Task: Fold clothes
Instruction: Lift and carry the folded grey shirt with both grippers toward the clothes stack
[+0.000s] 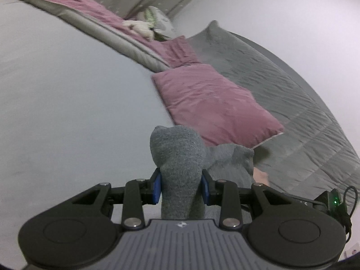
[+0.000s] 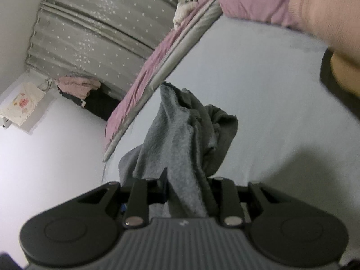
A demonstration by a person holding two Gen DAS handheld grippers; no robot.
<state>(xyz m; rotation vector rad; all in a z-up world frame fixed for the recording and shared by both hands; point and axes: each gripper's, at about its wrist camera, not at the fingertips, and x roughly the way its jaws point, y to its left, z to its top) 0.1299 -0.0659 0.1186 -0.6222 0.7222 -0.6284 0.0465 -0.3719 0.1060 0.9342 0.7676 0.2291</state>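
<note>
Left wrist: left gripper [image 1: 181, 187] pinches grey sock [image 1: 177, 157]; right gripper [image 2: 187, 194] grips bunched sock cloth, not flat yet.

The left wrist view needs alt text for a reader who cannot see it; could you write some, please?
The left gripper is shut on a grey sock held above a white bed. A pink pillow and a grey quilt lie beyond.

Fuzzy grey knit sock [image 1: 180, 157], matt black plastic gripper [image 1: 181, 186], satiny pink pillow [image 1: 216, 103], quilted grey bedspread [image 1: 292, 103]
</note>
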